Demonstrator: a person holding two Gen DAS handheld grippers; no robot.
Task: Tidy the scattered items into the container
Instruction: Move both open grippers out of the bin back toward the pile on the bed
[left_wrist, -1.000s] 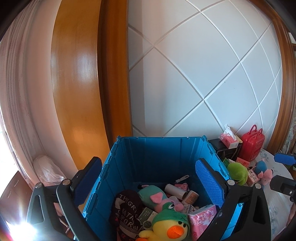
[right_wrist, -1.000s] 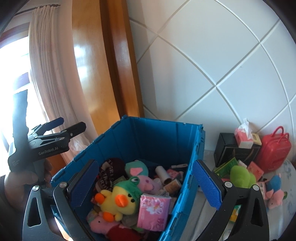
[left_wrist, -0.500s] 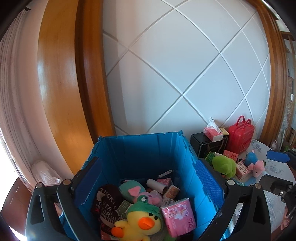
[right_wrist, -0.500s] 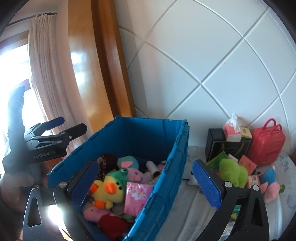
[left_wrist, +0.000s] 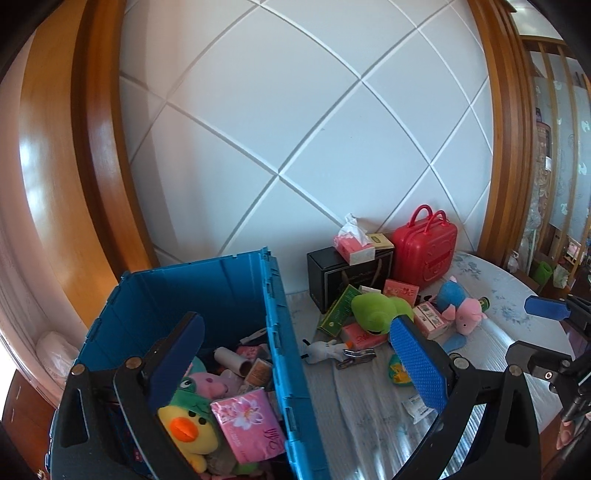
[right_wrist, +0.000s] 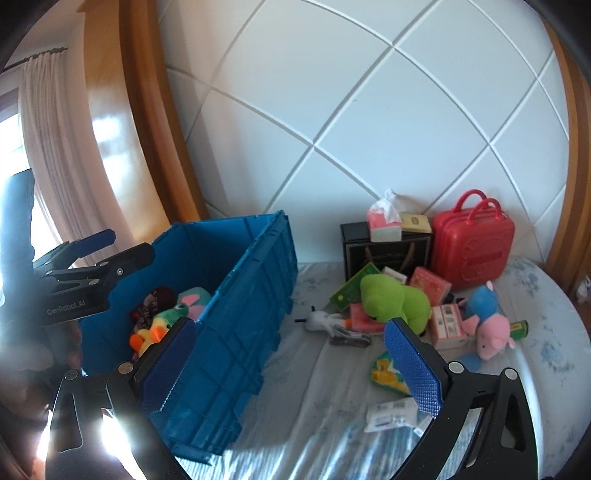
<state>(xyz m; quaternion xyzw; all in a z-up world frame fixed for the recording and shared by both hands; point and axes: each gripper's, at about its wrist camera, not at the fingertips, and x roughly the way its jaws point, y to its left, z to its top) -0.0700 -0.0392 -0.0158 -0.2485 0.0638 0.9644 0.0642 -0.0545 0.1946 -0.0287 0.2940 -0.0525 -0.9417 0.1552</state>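
A blue crate (left_wrist: 275, 295) stands on the left of the bed, holding a yellow duck plush (left_wrist: 186, 430), a pink tissue pack (left_wrist: 247, 424) and several other small items. My left gripper (left_wrist: 295, 325) hangs open and empty over the crate's right wall. My right gripper (right_wrist: 290, 326) is also open and empty, low over the bedsheet beside the crate (right_wrist: 236, 314). To the right lies a scattered pile: a green plush (right_wrist: 395, 299), a pink-and-blue pig plush (right_wrist: 487, 317), a small white toy (right_wrist: 321, 319) and several little boxes.
A red mini suitcase (right_wrist: 472, 247) and a black box (right_wrist: 384, 254) with a tissue box on top stand against the white padded wall. A yellow-green packet (right_wrist: 384, 373) and a white sachet (right_wrist: 391, 410) lie on the patterned sheet. A wooden frame and a curtain are on the left.
Both cameras have swung right: the crate slid to the left of each view and the scattered pile on the bed came into sight. Both grippers stay open.
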